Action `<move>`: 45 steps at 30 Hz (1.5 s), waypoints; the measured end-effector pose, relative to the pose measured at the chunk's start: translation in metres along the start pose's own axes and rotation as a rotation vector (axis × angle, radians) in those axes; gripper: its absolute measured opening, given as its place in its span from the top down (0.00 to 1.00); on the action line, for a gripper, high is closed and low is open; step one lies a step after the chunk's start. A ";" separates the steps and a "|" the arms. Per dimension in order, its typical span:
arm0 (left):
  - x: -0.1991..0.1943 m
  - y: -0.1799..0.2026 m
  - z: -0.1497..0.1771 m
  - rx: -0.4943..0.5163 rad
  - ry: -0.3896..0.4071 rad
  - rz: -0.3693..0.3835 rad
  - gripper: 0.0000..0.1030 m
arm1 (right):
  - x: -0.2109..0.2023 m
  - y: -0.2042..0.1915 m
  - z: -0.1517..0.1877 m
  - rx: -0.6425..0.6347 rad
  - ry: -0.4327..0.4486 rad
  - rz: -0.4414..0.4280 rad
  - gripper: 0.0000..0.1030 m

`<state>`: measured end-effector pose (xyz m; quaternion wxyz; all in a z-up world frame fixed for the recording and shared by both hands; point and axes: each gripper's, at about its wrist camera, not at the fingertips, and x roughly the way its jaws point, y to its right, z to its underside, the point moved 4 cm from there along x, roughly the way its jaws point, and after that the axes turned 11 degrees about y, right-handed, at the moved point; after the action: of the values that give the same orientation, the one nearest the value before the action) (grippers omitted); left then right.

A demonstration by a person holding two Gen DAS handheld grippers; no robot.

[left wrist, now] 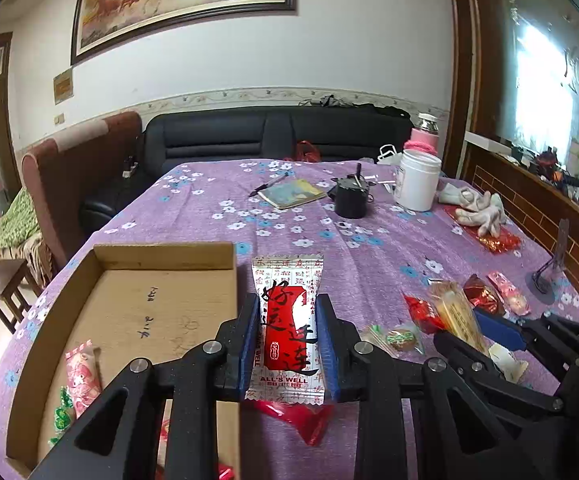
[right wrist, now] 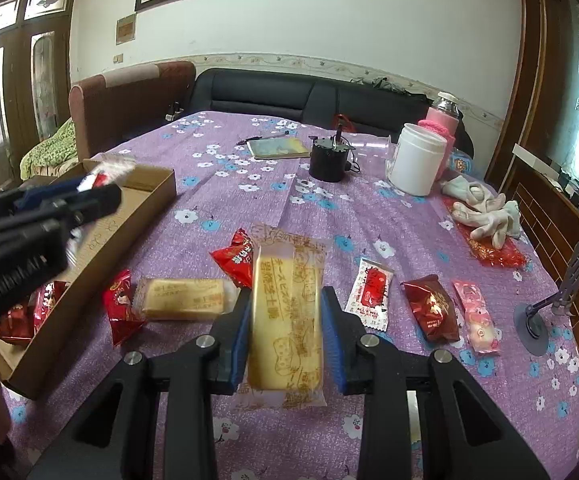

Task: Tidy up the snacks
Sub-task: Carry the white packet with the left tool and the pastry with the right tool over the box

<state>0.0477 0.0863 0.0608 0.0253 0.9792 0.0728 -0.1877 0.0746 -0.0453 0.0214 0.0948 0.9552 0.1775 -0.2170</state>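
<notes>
My left gripper is shut on a silver-and-red "All's Well" snack packet, held above the table just right of the open cardboard box. The box holds a pink packet and a green one. My right gripper is shut on a clear-wrapped yellow cake bar, lifted over the table. In the right wrist view the left gripper hovers over the box. Loose snacks lie on the purple cloth: a second cake bar, red packets, another All's Well packet, a pink packet.
At the far end stand a white jar, a pink flask, a black pot, a notebook and gloves. A dark phone stand is at the right edge. A sofa lies behind the table.
</notes>
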 end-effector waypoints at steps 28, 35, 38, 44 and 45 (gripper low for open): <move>0.011 -0.124 0.028 -0.179 -0.132 -0.289 0.72 | -0.017 -0.084 -0.032 0.022 -0.044 -0.235 0.69; 0.012 -0.154 0.038 -0.265 -0.177 -0.380 0.71 | -0.003 -0.137 -0.034 -0.004 -0.083 -0.340 0.69; 0.008 -0.160 0.038 -0.287 -0.165 -0.400 0.71 | 0.004 -0.151 -0.033 -0.005 -0.095 -0.362 0.69; 0.008 -0.165 0.040 -0.297 -0.183 -0.413 0.71 | 0.009 -0.179 -0.017 -0.043 -0.124 -0.416 0.69; 0.010 -0.165 0.040 -0.300 -0.190 -0.409 0.71 | 0.011 -0.181 -0.014 -0.046 -0.129 -0.421 0.69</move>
<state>0.0168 0.2479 0.0160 0.1382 0.9075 0.2934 -0.2668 0.0199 0.1280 0.0101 0.0802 0.8788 0.3716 -0.2885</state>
